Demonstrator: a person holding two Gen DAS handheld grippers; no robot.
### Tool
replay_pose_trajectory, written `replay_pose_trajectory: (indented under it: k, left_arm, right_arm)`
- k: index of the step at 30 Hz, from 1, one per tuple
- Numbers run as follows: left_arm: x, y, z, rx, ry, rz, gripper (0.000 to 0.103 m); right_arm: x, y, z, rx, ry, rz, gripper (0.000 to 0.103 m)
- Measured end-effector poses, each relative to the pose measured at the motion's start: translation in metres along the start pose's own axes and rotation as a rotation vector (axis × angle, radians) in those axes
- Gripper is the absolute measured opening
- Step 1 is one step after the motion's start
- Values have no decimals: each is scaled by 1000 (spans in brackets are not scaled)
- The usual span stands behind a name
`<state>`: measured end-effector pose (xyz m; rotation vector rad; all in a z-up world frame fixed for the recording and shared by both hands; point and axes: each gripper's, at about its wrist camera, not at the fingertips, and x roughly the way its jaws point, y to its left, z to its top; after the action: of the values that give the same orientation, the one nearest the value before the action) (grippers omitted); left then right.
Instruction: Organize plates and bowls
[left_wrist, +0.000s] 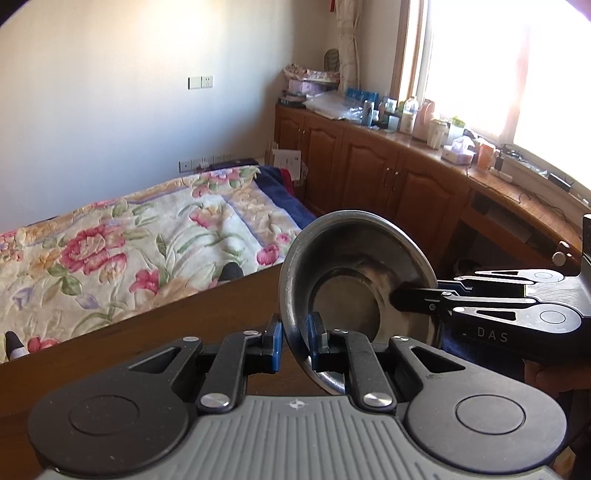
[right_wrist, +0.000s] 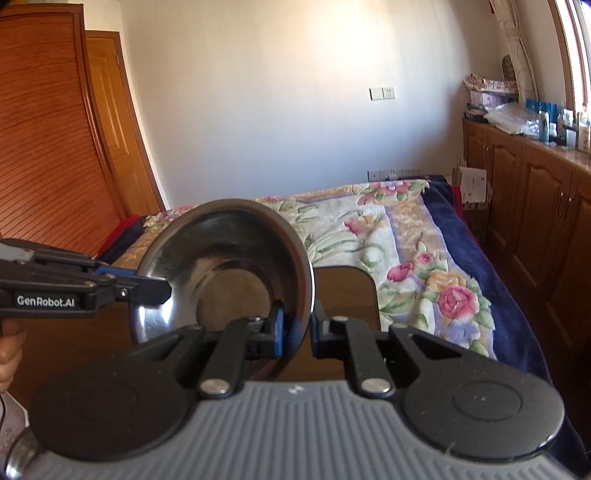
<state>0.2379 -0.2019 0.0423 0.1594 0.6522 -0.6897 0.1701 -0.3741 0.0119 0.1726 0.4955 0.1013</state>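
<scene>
Both my grippers, left (left_wrist: 295, 341) and right (right_wrist: 297, 328), pinch opposite rims of one tilted steel bowl (left_wrist: 351, 273); uneven pull and it slips onto the table (left_wrist: 184, 325).

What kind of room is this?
Probably a bedroom. There is a bed with a flowery blanket, a wooden wardrobe, and wooden cabinets under a sunny window.

Dark brown wooden table (left_wrist: 155, 332), top bare where visible; floral-quilted bed (left_wrist: 122, 236) just beyond.
</scene>
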Motion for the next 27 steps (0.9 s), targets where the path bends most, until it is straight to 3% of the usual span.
replay_pose_trajectory:
  k: [12, 27]
  left_arm:
    - [-53, -5, -7, 16, -69, -7, 16]
    - [-104, -5, -63, -10, -95, -40, 16]
  right_arm:
    - [-33, 16, 6, -28, -54, 2, 16]
    - [-61, 46, -25, -51, -48, 34, 16]
